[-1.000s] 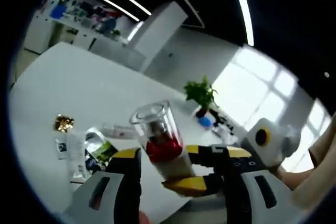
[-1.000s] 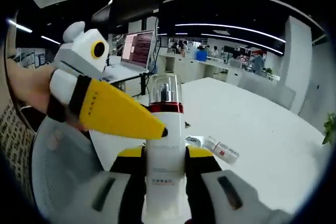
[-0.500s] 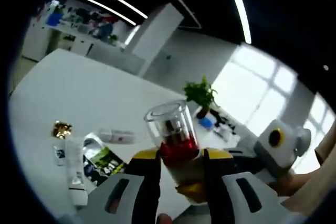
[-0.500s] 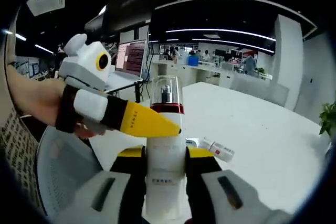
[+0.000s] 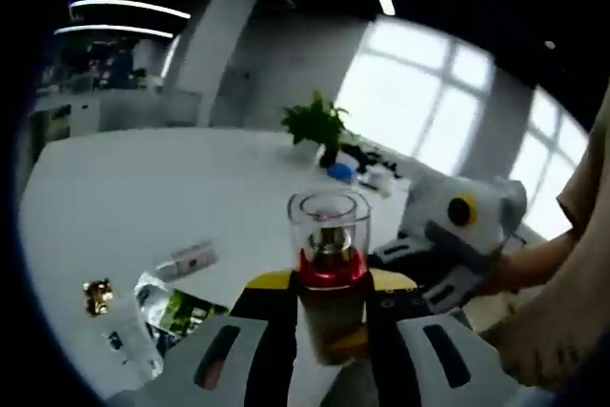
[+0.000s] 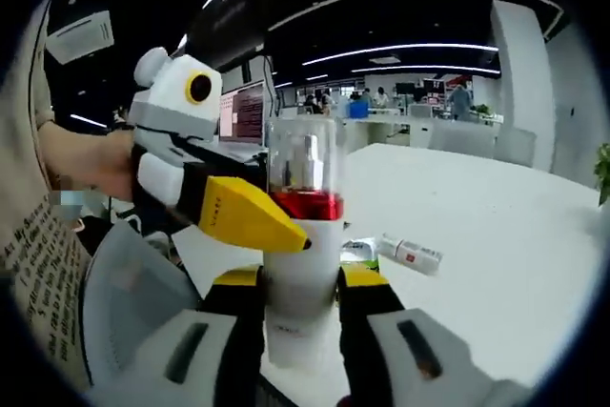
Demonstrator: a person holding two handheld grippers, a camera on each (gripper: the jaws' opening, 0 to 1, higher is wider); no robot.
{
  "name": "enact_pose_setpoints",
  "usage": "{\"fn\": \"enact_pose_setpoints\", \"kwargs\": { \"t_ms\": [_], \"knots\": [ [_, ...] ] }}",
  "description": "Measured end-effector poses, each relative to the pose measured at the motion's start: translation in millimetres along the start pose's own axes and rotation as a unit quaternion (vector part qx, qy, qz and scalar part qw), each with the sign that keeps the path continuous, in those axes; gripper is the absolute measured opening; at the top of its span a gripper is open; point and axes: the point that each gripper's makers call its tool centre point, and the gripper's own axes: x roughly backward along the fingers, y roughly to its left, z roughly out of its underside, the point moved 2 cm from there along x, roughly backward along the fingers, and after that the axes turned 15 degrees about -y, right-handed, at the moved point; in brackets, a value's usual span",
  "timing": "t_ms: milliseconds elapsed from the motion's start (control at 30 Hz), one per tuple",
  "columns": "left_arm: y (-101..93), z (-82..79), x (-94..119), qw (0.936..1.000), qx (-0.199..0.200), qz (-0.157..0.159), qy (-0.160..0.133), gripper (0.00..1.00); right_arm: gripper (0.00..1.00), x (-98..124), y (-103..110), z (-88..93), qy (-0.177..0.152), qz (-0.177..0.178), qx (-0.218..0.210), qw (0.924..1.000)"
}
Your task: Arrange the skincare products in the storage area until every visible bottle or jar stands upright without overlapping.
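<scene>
Left tongs (image 5: pixel 329 316): closed on the lower body of the white pump bottle with a red collar and clear cap (image 5: pixel 331 278); the black-and-yellow jaws press both its sides in the left gripper view.
Pump bottle: held off the white tabletop (image 5: pixel 143 188), roughly upright between the two tools; its clear cap points away from both cameras.
Right tongs (image 6: pixel 300 307): also closed on the same bottle, lower on its white body in the right gripper view; the yellow jaw tip of the left tongs touches the bottle just beneath the red collar there.
Tabletop, left side: a small gold-wrapped item (image 5: pixel 96 295), a clear flat sachet (image 5: pixel 129 350) and a crumpled green-and-black packet (image 5: pixel 176 307) lie loose near one another.
Tabletop, middle: a small white tube with a red band (image 6: pixel 410 253) lies on its side, apart from the packets.
Tabletop, far edge: a green potted plant (image 5: pixel 317 126) stands well apart from the products.
Step in hand: two-tool hold on the bottle in the air, judged a hand-over or re-grip before placement.
Progress: early; the bottle is not yet set down and the tube lies flat.
Next move requires: one tool to let go, the other to lower the bottle base-first onto a bare patch of tabletop, apart from the tube and packets.
Risk: the smooth bottle may twist or slip as one grip releases.
</scene>
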Motion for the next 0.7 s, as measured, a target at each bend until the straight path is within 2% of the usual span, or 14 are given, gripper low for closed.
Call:
{"fn": "enact_pose_setpoints", "kwargs": {
  "t_ms": [33,100,167,233,333,433,633,700],
  "knots": [
    [-0.1,0.5,-0.8,1.0000,-0.002,0.003,0.002,0.23,0.29,1.8,-2.0,1.4,-0.002,-0.007,-0.001,1.0000],
    [-2.2,6.1,-4.9,0.9986,-0.033,0.032,0.027,0.23,0.30,4.0,-4.3,4.5,-0.004,-0.017,-0.006,0.9998],
    [-6.0,12.1,-9.5,0.9953,-0.060,0.056,0.052,0.23,0.30,6.1,-4.7,9.8,0.006,-0.037,0.011,0.9992],
    [-8.5,17.1,-13.1,0.9918,-0.077,0.073,0.070,0.23,0.31,7.0,-6.6,15.9,0.024,-0.042,0.034,0.9982],
    [-5.6,24.5,-19.8,0.9873,-0.097,0.087,0.092,0.23,0.31,6.2,-10.9,23.2,0.040,-0.032,0.055,0.9972],
    [-1.0,27.1,-24.2,0.9860,-0.097,0.097,0.096,0.23,0.31,6.3,-15.3,26.7,0.041,-0.022,0.058,0.9972],
    [5.4,35.4,-31.0,0.9813,-0.106,0.117,0.111,0.23,0.31,3.0,-28.4,42.5,0.061,0.025,0.073,0.9951],
    [9.6,40.5,-34.5,0.9779,-0.116,0.123,0.123,0.23,0.31,1.4,-32.8,48.2,0.071,0.043,0.080,0.9933]
  ]
}}
